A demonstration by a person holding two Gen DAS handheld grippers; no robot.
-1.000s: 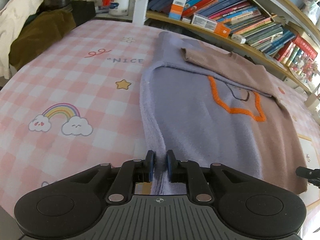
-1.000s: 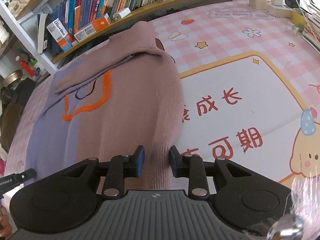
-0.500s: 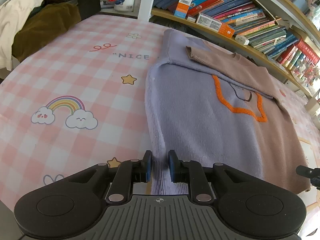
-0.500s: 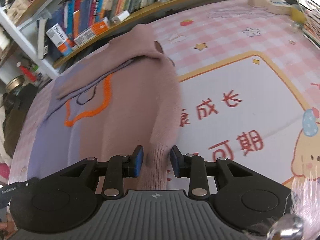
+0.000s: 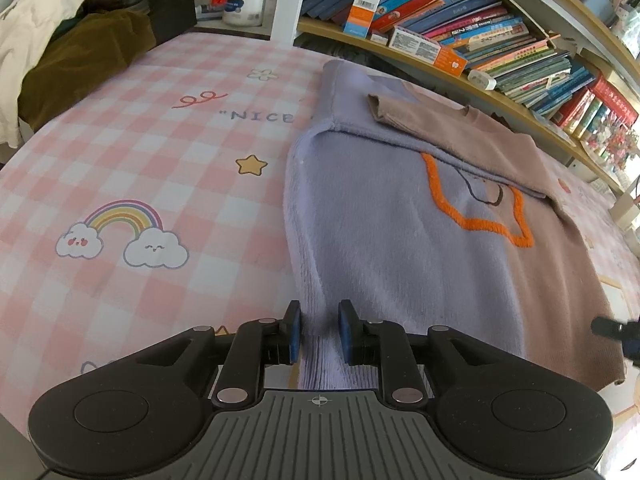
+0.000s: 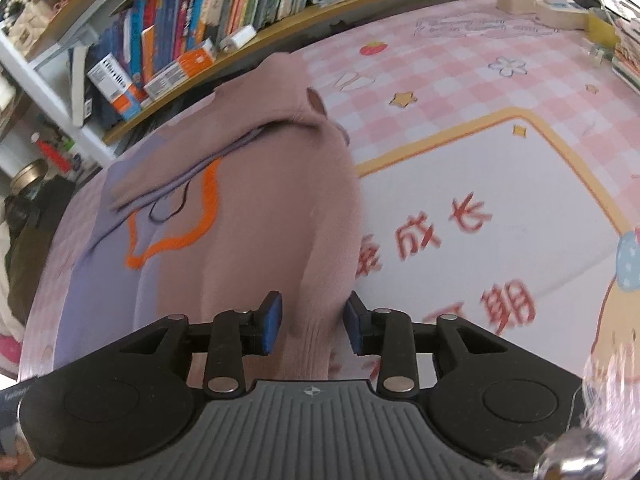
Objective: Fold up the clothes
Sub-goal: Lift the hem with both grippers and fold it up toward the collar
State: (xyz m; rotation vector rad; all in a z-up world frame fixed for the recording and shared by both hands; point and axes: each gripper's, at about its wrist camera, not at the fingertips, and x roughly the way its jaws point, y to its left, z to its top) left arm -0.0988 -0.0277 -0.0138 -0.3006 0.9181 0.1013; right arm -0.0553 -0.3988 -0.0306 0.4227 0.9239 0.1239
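A two-tone sweater (image 5: 400, 248), lilac and dusty pink with an orange star outline, lies flat on the pink checked cloth (image 5: 160, 184), its sleeves folded across the chest. The left gripper (image 5: 319, 330) straddles the sweater's lilac hem; its jaws have been easing apart and the pads look clear of the knit. The right gripper (image 6: 313, 322) straddles the pink hem, its jaws just opened wider, released. Beyond the sweater, a shelf (image 5: 472, 76) holds rows of books (image 5: 500, 40).
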